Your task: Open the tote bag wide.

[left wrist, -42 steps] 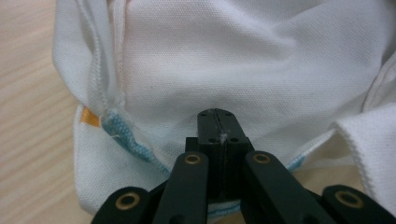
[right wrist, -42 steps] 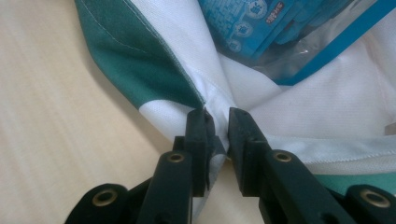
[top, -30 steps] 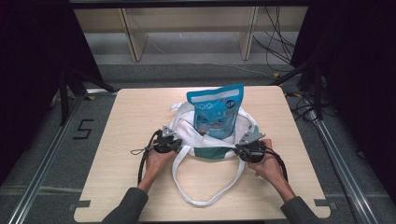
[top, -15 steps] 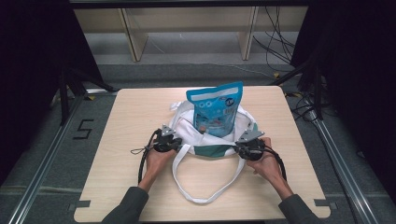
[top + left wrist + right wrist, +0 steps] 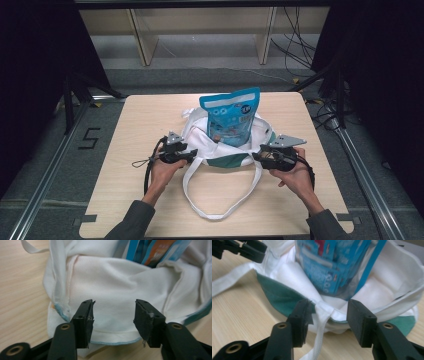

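Beside the tote bag (image 5: 227,145), left gripper (image 5: 113,320) and right gripper (image 5: 329,320) have just opened; nothing gripped.

the near half of the table (image 5: 150,210) lies bare on both sides, but the bag's looped strap (image 5: 220,210) crosses its middle. the white bag (image 5: 200,135) and the upright blue pouch (image 5: 231,117) block the centre. bare wood runs along the far edge behind them.

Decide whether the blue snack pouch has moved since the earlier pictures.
No. The blue snack pouch stands upright in the white tote bag, same spot against the table's far edge.
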